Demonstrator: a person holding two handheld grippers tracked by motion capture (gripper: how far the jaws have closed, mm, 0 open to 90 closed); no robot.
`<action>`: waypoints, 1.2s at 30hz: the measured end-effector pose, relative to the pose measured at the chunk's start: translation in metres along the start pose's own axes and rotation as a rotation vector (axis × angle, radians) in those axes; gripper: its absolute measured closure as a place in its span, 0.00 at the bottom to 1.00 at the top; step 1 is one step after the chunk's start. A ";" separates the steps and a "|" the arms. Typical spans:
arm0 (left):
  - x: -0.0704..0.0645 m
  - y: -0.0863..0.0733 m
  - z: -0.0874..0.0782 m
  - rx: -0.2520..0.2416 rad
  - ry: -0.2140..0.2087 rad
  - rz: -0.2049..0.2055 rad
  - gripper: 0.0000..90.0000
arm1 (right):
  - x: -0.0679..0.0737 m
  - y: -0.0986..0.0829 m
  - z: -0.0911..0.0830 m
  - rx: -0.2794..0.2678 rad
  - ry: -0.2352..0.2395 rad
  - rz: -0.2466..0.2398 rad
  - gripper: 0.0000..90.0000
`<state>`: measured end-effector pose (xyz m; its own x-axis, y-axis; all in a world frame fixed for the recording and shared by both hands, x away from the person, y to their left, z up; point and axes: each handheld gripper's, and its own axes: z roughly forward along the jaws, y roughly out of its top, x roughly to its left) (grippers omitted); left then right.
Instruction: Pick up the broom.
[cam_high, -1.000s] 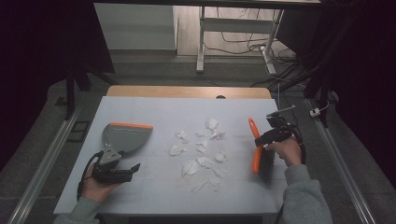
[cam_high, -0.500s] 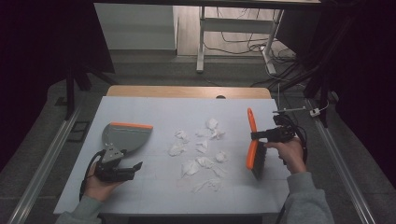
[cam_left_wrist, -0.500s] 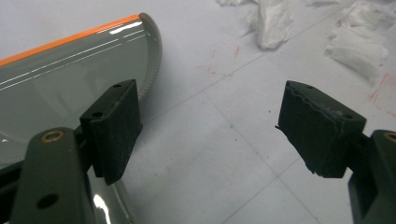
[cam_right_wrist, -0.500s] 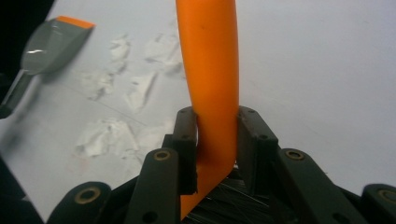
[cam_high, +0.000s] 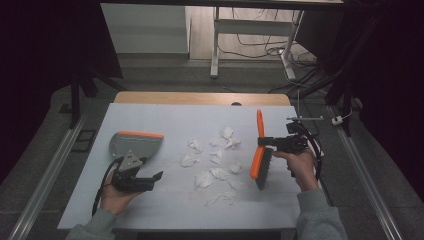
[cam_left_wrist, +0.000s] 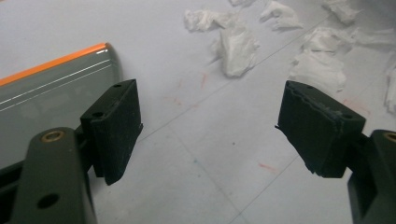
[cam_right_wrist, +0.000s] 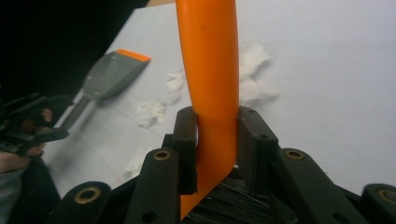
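Table (cam_high: 150, 205): pale top, bears all items
Dustpan (cam_high: 136, 144): grey, orange lip, left side
Hand brush (cam_high: 260, 150): orange, right side, bristles near
Right gripper (cam_high: 267, 142): jaws clamped on brush handle
Left gripper (cam_high: 150, 179): near left, jaws apart, empty
Crumpled tissue scraps (cam_high: 212, 167): white, scattered at centre between dustpan and brush

Beyond the far edge of your bench (cam_high: 150, 120), a white table leg (cam_high: 215, 45) stands on the floor, with loose cables (cam_high: 260, 37) trailing beside it. Metal rails (cam_high: 45, 175) run along both side edges.
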<state>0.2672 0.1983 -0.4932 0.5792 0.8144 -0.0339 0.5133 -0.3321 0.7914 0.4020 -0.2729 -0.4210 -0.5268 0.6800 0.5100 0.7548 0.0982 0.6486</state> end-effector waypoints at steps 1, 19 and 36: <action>-0.003 0.002 0.000 -0.009 0.010 0.016 0.25 | 0.002 -0.001 0.002 -0.006 0.010 0.000 0.79; -0.059 0.040 0.018 -0.050 -0.118 0.123 0.26 | 0.034 -0.010 0.024 -0.172 0.072 -0.004 0.78; -0.098 0.058 0.044 -0.043 -0.230 0.177 0.26 | 0.053 -0.017 0.044 -0.219 0.051 0.012 0.78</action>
<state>0.2679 0.0783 -0.4710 0.7884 0.6146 -0.0262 0.3667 -0.4354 0.8222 0.3783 -0.2063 -0.4299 -0.5416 0.6421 0.5426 0.6607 -0.0739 0.7470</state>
